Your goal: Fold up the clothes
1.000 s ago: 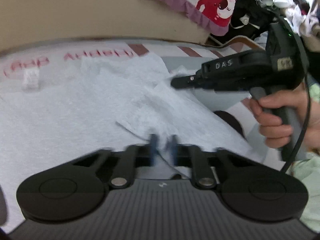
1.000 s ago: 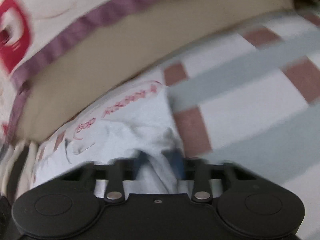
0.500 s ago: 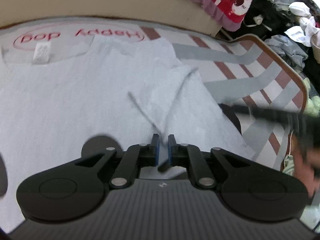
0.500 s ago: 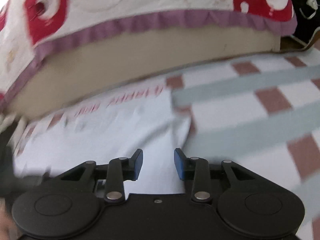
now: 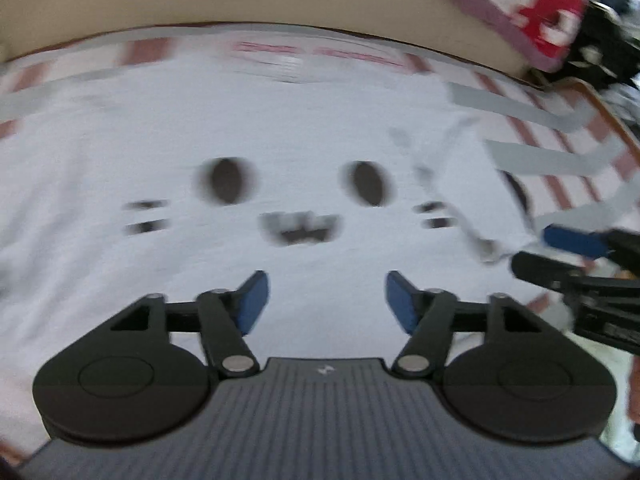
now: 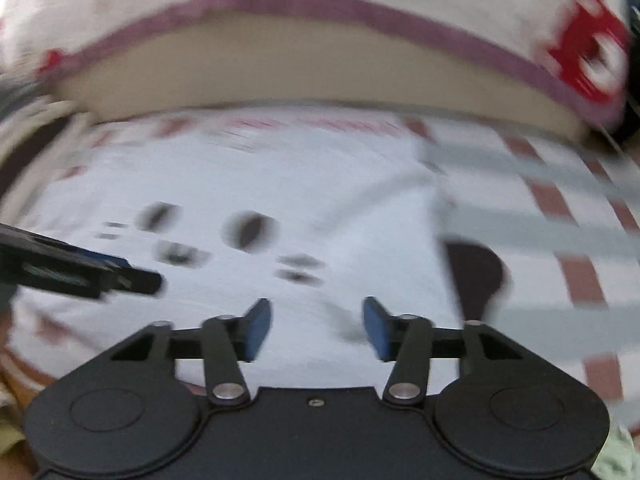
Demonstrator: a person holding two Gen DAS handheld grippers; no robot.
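**Soft white shirt lies flat; both grippers empty above it**

The shirt (image 5: 168, 152) lies spread on a striped mat (image 5: 560, 156) beside a bed (image 6: 304, 72), face print up: two dark oval eyes, whisker marks and a small mouth. Its right side carries a folded-in flap whose edge runs diagonally in the left wrist view. Both views are blurred, so finer creases cannot be read.

The left gripper (image 5: 323, 300) hangs over the shirt below the print, jaws wide apart with nothing between them. The right gripper (image 6: 316, 328) sits over the shirt's right part near its side edge, jaws also well apart and empty. Each gripper's tip shows in the other's view.

Judged by its look, the shirt is light, limp knit cloth. It should drape and sag from any held point, wrinkle readily, and slide easily over the mat. It is not fragile.

Good holds would be edges and corners: hem, shoulder seam or sleeve end, pinching through one layer or a folded double edge. A grip in the flat middle would likely bunch the cloth. Two spaced holds along one edge should keep a fold line straight.
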